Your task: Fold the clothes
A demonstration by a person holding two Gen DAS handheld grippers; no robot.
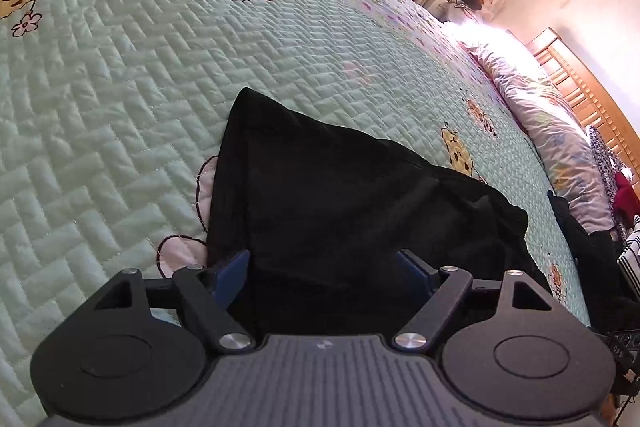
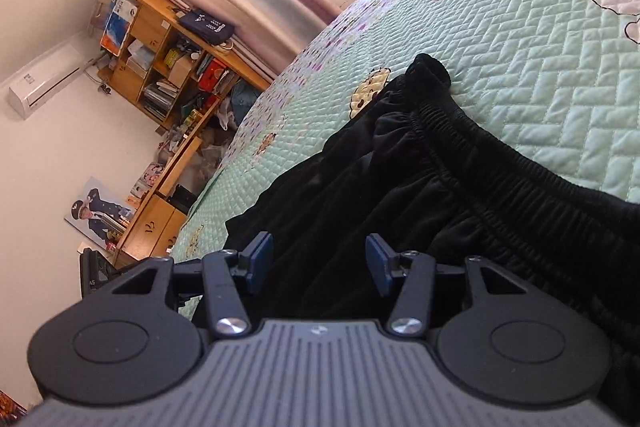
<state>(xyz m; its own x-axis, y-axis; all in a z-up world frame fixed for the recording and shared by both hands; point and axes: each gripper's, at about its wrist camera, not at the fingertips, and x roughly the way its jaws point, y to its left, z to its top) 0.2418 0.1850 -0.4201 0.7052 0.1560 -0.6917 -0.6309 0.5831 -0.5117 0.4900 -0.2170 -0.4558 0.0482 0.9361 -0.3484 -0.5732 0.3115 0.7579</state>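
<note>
Two matching hand-held grippers, grey and black with blue-tipped fingers

The left gripper and right gripper share one build: a ribbed grey body bearing a small pale mark at its front edge, flanked by two round black discs with raised circular centres. Black link arms pivot on silver screws, smaller screws sit farther out, and the fingers carry flat blue pads.

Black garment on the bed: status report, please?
Left gripper open, right gripper open, nothing pinched. Black garment rumpled on quilt, unfolded. Nothing in the way.
</note>
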